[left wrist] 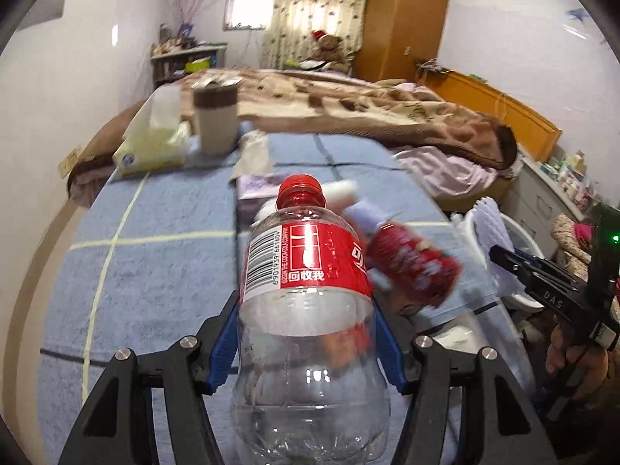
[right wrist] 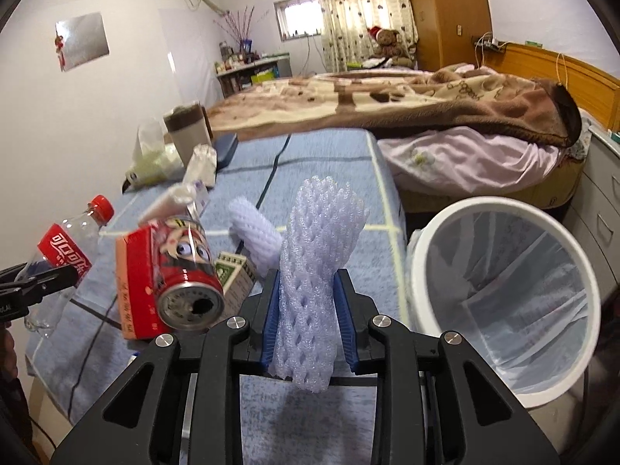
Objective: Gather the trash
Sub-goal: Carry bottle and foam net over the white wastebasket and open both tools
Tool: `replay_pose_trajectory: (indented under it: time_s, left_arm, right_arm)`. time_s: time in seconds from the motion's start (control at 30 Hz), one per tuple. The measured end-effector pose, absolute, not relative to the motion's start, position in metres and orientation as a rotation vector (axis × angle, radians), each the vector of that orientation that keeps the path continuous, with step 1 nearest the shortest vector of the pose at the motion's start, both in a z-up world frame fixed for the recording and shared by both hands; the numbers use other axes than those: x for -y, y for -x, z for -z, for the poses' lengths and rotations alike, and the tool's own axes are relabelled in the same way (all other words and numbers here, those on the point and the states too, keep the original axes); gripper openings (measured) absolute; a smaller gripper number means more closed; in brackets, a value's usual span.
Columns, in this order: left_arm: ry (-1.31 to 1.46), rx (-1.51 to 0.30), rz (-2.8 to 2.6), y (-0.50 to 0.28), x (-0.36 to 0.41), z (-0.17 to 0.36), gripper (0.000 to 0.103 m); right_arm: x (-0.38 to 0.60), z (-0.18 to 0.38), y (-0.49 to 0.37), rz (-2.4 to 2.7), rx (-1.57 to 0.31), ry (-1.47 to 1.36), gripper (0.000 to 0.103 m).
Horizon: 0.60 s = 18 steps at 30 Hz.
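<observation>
A clear empty plastic bottle point(left wrist: 306, 271) with a red cap and red label stands between the blue pads of my left gripper point(left wrist: 304, 302), which is shut on its body and holds it above the blue checked tablecloth point(left wrist: 155, 255). From the right wrist view the same bottle point(right wrist: 66, 255) shows at the far left. My right gripper point(right wrist: 306, 277) is shut on a pale lavender foam fruit net point(right wrist: 321, 240), squeezed upright between its pads. A white bin point(right wrist: 500, 204) with a clear liner stands just right of it, beside the table.
On the cloth lie a red drink can point(right wrist: 186, 267) on its side, a red carton point(right wrist: 135, 283), a second foam net point(right wrist: 255, 228), a green-printed box point(right wrist: 232, 271), a crumpled wrapper point(right wrist: 201, 166), a tissue pack point(right wrist: 155, 162) and a cup point(right wrist: 188, 128). A bed point(right wrist: 426, 108) lies behind.
</observation>
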<state>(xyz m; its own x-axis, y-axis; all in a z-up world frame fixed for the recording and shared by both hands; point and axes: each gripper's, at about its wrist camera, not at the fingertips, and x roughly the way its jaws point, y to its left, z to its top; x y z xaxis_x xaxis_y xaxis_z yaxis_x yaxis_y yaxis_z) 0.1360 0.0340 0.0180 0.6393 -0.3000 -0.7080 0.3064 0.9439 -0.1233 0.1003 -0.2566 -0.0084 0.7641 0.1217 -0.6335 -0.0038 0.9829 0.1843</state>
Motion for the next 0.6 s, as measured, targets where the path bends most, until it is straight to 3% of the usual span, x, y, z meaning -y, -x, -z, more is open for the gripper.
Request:
replay_pose_trajectory:
  time_s: [0.6]
  left_arm:
    - [-0.085,-0.735,0.584,-0.127,0.131,-0.042,0.062]
  right_arm:
    - [0.337,-0.003,-0.079,0.072,-0.653,-0.206,0.028]
